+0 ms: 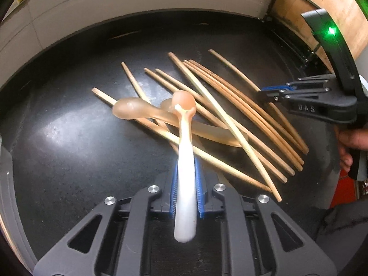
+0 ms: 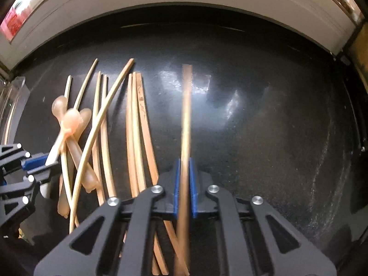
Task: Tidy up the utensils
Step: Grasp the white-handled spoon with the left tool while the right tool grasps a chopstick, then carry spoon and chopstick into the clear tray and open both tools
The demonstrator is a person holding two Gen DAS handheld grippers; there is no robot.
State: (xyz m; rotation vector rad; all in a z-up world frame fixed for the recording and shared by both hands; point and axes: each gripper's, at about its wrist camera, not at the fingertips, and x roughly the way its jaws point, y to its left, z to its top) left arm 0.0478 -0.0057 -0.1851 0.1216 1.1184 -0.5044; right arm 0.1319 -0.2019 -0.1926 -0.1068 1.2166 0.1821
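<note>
1. Left wrist view: my left tongs [image 1: 185, 193] are pinching a pale, translucent spoon [image 1: 185, 161] by its handle between the blue pads, bowl end pointing forward above the pile. Below it, wooden chopsticks [image 1: 232, 115] lie scattered and crossing on the dark counter [image 1: 69, 138], with more spoons [image 1: 138, 111] of the same kind lying among them.
2. Same view: the counter is bare to the left and front of the pile. A white wall [image 1: 115, 11] runs along the back edge. My right tongs [image 1: 262, 94] come in from the right, just beside the pile; from here I cannot tell what they grip.
3. Right wrist view: my right tongs [image 2: 184, 188] are pressed onto a single chopstick [image 2: 186, 115], blurred, which runs straight forward over the counter [image 2: 276, 138].
4. Same view: the counter to the right is open up to the wall. The pile sits left, three chopsticks [image 2: 135, 126] nearest, and my left tongs [image 2: 43, 163] with the spoon [image 2: 66, 124] crowd the far left.
</note>
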